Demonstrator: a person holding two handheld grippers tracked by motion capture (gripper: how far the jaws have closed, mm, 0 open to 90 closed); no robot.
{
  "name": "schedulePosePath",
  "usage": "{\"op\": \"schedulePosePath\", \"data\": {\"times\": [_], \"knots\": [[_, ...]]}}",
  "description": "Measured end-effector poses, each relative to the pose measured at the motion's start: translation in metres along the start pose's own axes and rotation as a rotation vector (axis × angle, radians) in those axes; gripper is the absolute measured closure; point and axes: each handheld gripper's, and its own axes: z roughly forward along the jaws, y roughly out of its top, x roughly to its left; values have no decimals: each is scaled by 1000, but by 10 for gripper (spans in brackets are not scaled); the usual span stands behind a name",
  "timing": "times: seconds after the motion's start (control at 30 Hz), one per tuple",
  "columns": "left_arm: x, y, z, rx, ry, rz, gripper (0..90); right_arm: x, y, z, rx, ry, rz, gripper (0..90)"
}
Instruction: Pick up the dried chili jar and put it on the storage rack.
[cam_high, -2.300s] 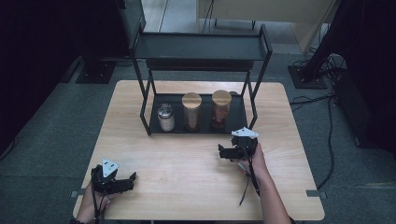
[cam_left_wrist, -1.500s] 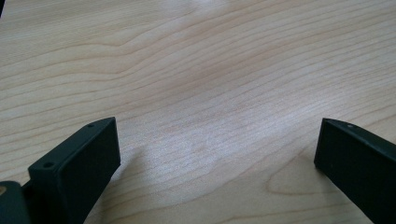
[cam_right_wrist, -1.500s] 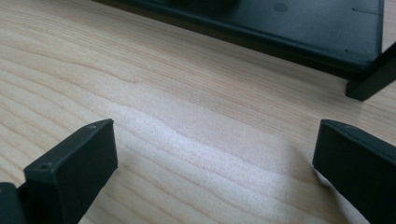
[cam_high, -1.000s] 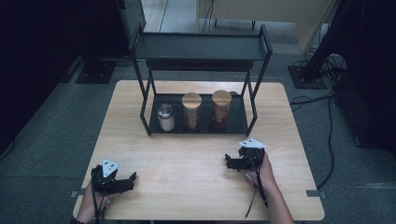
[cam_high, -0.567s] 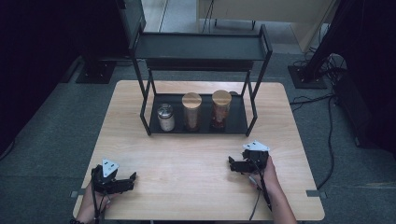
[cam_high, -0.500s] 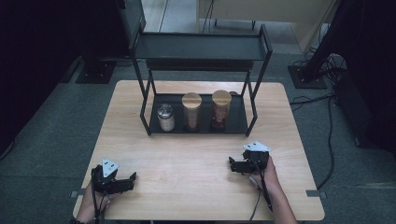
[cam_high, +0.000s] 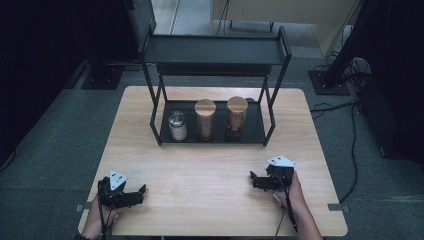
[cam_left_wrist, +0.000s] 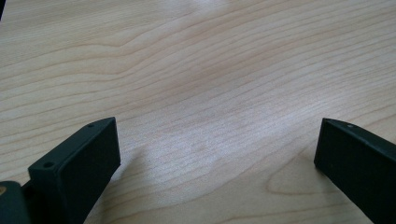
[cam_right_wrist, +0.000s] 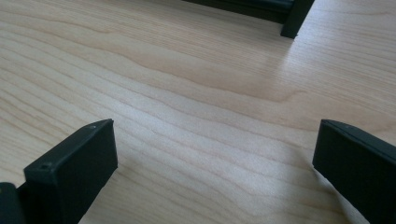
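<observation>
1. The work items are three jars on the lower tier of the black two-tier rack (cam_high: 272, 107): a metal-lidded jar (cam_high: 177, 125) at the left, a wooden-lidded jar (cam_high: 205, 119) in the middle, and a second wooden-lidded jar with reddish contents (cam_high: 236, 116) at the right. All three stand upright, in a row, close together but apparently not touching. The rack's upper shelf (cam_high: 215, 49) is bare.

2. I hold the right gripper (cam_high: 256, 181) low over the near right part of the wooden table (cam_high: 210, 170), well apart from the rack. Its jaws stand wide apart with nothing between them; the right gripper view shows bare wood grain and one rack foot (cam_right_wrist: 294, 21) at the top edge.

3. I hold the left gripper (cam_high: 139, 192) at the near left corner, jaws likewise spread wide and empty, facing plain tabletop in the left gripper view.

4. I judge the step in hand to be a rest position, with no jar engaged by either tool.

5. To approach well, I would pick the right-hand jar for the right gripper, as the nearest, and enter between the rack's front posts, keeping below the upper shelf.

6. I would keep the jaws level, straddle the glass body below the lid, and centre it before closing.

7. Risk: a wide jaw could nudge the middle jar, since the gap looks narrow.
</observation>
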Motion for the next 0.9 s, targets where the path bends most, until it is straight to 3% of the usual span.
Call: {"op": "schedulePosePath", "data": {"times": [0.9], "knots": [[0, 0, 0, 0, 0, 0, 5, -17, -18, -20, 7, -21, 18, 0]]}}
